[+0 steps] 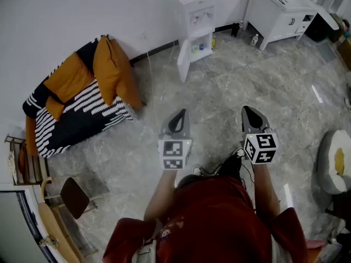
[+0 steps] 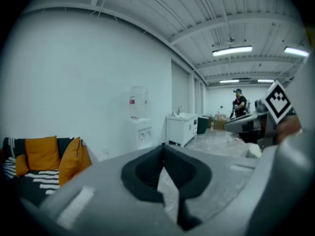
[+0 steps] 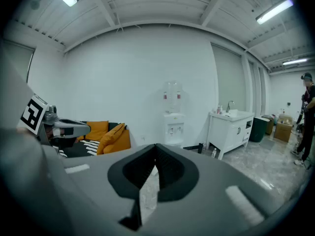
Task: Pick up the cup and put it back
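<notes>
Striped sofa (image 1: 82,119) with plump orange cushions (image 1: 109,70) at left. Mid-frame, the grey wedge-nosed left gripper (image 1: 178,114) and right gripper (image 1: 249,109) hover over the glossy marbled floor (image 1: 219,92), both pairs of jaws together and empty. At top centre, what look like 2 small cups (image 1: 198,47) sit in the boxy white dispenser's (image 1: 194,10) open compartment.

A striped sofa (image 1: 82,119) with orange cushions (image 1: 107,64) stands left of the water dispenser (image 1: 196,21), and a white cabinet (image 1: 277,15) stands right of it.
</notes>
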`<state>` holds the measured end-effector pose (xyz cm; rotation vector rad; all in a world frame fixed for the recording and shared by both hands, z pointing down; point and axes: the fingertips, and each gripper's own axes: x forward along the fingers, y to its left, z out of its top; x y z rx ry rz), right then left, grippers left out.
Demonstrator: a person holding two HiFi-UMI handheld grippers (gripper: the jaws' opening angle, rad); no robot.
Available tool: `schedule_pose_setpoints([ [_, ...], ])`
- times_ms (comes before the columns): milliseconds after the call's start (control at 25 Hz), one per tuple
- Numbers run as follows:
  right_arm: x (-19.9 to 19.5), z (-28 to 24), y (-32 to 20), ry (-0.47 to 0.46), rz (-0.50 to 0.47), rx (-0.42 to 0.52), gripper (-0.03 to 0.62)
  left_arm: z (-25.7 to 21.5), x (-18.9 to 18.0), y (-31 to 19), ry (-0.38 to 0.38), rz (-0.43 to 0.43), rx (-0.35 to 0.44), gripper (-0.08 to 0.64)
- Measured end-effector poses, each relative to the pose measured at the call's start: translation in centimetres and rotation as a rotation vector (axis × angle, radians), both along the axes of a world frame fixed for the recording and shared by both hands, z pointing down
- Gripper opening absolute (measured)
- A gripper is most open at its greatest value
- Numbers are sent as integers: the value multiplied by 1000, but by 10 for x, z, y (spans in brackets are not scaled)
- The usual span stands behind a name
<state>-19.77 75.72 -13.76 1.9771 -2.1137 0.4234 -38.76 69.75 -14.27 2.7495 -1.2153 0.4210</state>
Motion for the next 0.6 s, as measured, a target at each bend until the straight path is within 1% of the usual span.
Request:
schedule_pose_setpoints([
  [200,8,3,0,16,2,-14,2,-2,3,-4,5,-13,2,-2],
  [360,22,9,-1,1,4,-33,2,6,14,-8,-12,-23,-23,-2],
  [440,36,12,0,-9,7,-38,2,10,28,-9,-22,-22,-31,-2],
  [600,76,20,-4,8,18,-34,1,15,69,-12,-16,-8,-40,-2],
])
